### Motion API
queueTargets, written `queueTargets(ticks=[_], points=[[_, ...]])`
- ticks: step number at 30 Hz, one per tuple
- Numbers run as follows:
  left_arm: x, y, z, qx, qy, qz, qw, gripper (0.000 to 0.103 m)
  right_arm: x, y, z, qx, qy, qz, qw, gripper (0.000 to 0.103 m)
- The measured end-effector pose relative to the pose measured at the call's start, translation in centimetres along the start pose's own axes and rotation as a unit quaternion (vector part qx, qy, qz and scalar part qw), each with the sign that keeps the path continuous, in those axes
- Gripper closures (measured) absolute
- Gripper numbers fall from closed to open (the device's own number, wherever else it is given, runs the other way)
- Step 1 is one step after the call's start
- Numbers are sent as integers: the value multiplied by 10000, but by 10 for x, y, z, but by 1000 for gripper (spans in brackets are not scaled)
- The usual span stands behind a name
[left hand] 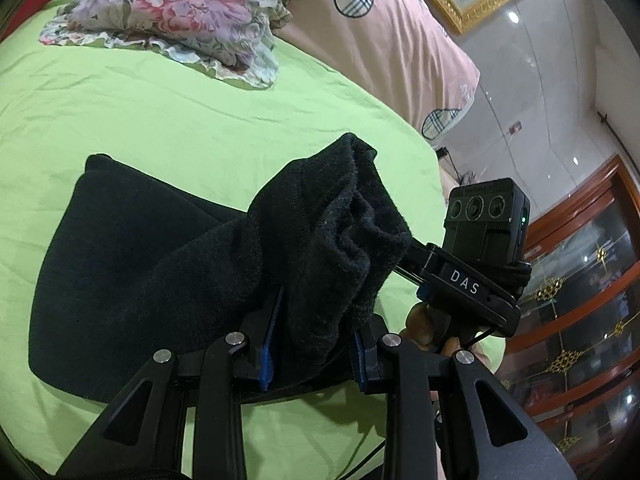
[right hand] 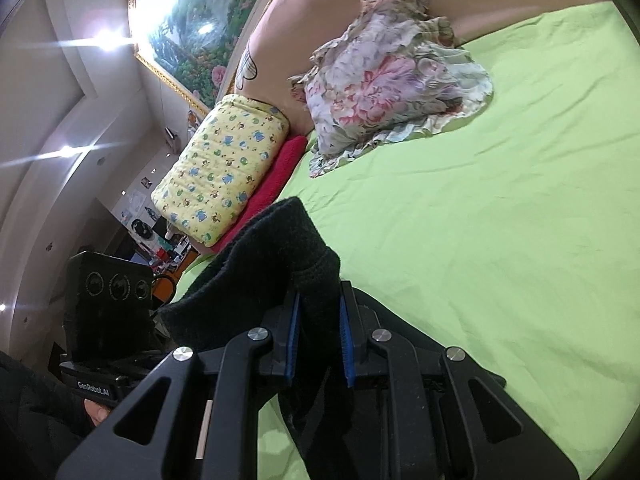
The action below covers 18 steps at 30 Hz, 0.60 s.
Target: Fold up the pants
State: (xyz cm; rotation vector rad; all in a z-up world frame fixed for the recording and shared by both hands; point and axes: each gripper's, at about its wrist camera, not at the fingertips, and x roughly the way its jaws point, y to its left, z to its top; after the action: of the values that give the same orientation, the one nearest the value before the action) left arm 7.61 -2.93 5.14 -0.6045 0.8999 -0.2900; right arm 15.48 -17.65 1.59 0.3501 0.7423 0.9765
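Black pants lie partly on the green bed sheet, with one end lifted. My left gripper is shut on a bunched edge of the pants, which rises between its blue pads. My right gripper is shut on another raised edge of the black pants, held above the sheet. The right gripper's body shows in the left wrist view, just right of the lifted cloth. The left gripper's body shows at the left of the right wrist view.
A floral pillow lies at the head of the bed, also in the right wrist view. A pink headboard stands behind. A yellow patterned cushion sits on a red cloth. A wooden cabinet stands beside the bed.
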Motion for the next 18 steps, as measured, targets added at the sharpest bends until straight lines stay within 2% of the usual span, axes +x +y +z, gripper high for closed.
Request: queueTargets(ticks=[3, 4, 12, 16, 18], points=[[6, -4, -3, 111, 38, -8, 9999, 67, -3, -7, -4, 117, 21, -79, 9999, 82], [8, -5, -4, 145, 48, -27, 9999, 67, -5, -10, -5, 159, 36, -125, 9998, 80], [20, -10, -11, 277, 236, -57, 9993, 66, -24, -16, -18, 312, -77, -471, 9984, 79], [21, -10, -17, 264, 355, -247, 9987, 51, -36, -13, -27, 355, -222, -653, 9970, 79], [22, -12, -20, 300, 412, -309, 9982, 47, -42, -12, -33, 413, -300, -709, 9962, 79]])
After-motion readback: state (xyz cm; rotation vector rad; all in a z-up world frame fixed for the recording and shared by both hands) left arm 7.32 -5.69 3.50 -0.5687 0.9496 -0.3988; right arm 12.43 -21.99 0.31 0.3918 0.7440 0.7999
